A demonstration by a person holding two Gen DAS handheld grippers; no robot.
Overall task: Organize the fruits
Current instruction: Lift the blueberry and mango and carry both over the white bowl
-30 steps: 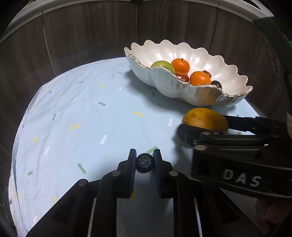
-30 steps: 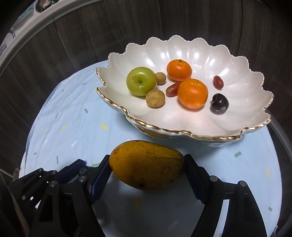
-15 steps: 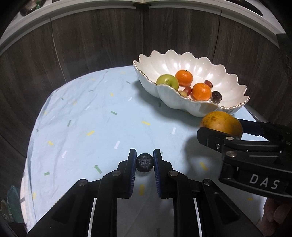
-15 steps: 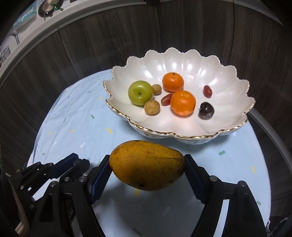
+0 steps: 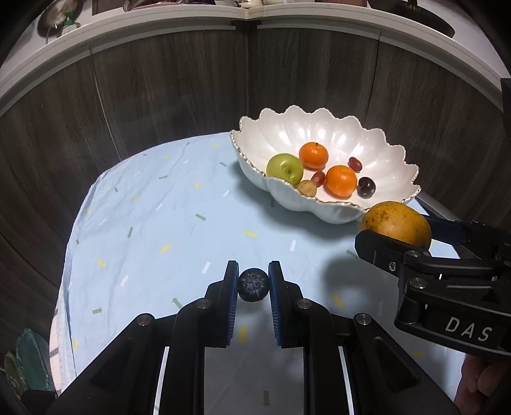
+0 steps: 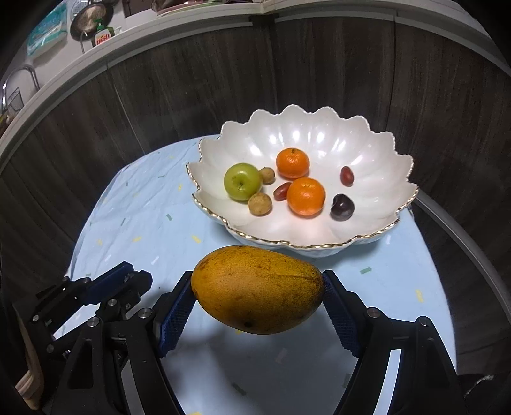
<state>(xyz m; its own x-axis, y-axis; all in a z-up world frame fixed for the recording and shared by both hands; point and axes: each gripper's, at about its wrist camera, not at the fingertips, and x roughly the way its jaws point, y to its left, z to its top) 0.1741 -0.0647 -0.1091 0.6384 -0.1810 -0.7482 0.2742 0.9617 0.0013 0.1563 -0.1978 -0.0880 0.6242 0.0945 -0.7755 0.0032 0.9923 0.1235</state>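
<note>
Between the blue pads of the left tool (image 5: 254, 285) sits a small dark bumpy fruit (image 5: 254, 284), pinched tight, jaws nearly closed on it, held clear above the desk (image 5: 143, 230). Right tool (image 6: 258, 298) clamps a yellow-orange mango (image 6: 257, 289) lengthwise, jaws spread wide around it, pads pressing both ends, mango lifted off the cloth with its shadow below. From the left wrist view the right tool (image 5: 397, 228) shows at right edge, marked DAS, mango (image 5: 396, 223) just beside the near rim of the bowl. From the right wrist view the left tool (image 6: 134, 279) sits low left, beside the right one, its fruit not visible there. Part of a hand (image 5: 479, 383) shows at bottom right under the right tool.

Desk is round, covered with a pale blue cloth with small coloured arrow marks, creased at left. White scalloped bowl (image 6: 377, 153) with gold rim stands at the far right of the desk, beyond both tools. Inside it: green apple (image 6: 242, 181) at left, two tangerines (image 6: 305, 196) in the middle, one behind the other, two small tan round fruits (image 6: 260, 203) touching or just beside the apple, two red grapes (image 6: 346, 175), one between the tangerines and one apart at right, a dark plum (image 6: 341, 207) at right front. Dark wood panel wall (image 5: 159, 95) curves behind the desk, white ledge (image 5: 127, 19) on top with blurred kitchen items
</note>
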